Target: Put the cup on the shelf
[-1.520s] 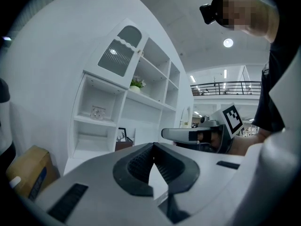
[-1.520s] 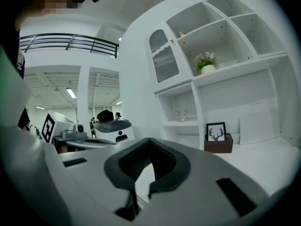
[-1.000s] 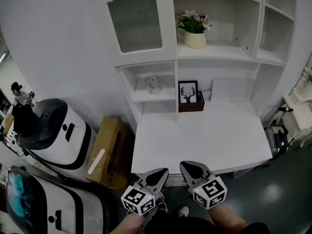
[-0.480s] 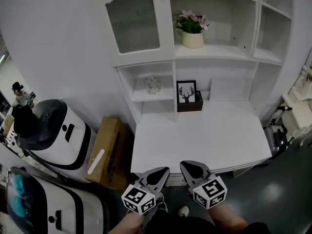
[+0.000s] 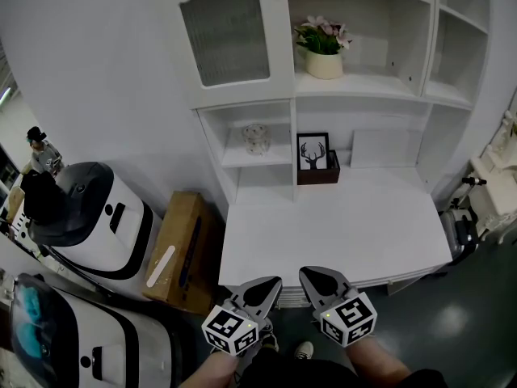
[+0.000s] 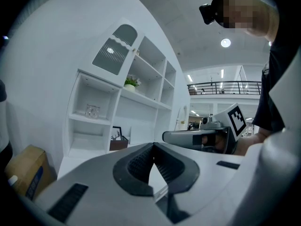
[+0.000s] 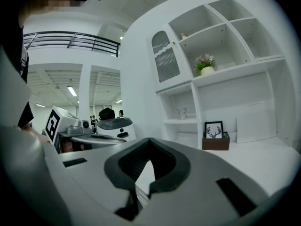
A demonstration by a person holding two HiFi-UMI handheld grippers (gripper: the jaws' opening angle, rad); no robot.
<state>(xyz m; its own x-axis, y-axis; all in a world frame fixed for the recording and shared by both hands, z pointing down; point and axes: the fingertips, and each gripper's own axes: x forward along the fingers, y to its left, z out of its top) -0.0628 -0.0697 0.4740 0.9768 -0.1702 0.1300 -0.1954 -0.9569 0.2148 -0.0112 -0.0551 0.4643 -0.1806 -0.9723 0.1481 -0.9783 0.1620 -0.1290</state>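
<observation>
A small clear glass cup [image 5: 256, 138] stands on the low shelf [image 5: 257, 158] in the left column of the white shelf unit; it also shows as the cup [image 6: 92, 111] in the left gripper view and the cup [image 7: 181, 113] in the right gripper view. My left gripper [image 5: 271, 283] and right gripper [image 5: 308, 275] hang side by side just in front of the white desk's [image 5: 339, 233] near edge, far from the cup. Both are shut with nothing between the jaws, as seen on the left gripper [image 6: 153, 147] and the right gripper [image 7: 149, 142].
A framed deer picture [image 5: 313, 151] leans in a brown box at the desk's back. A potted plant [image 5: 324, 51] sits on the shelf above. A cardboard box [image 5: 182, 249] and two white-and-black machines [image 5: 93, 217] stand on the floor to the left.
The head view has shifted very slightly; both grippers hold the same place and stay shut.
</observation>
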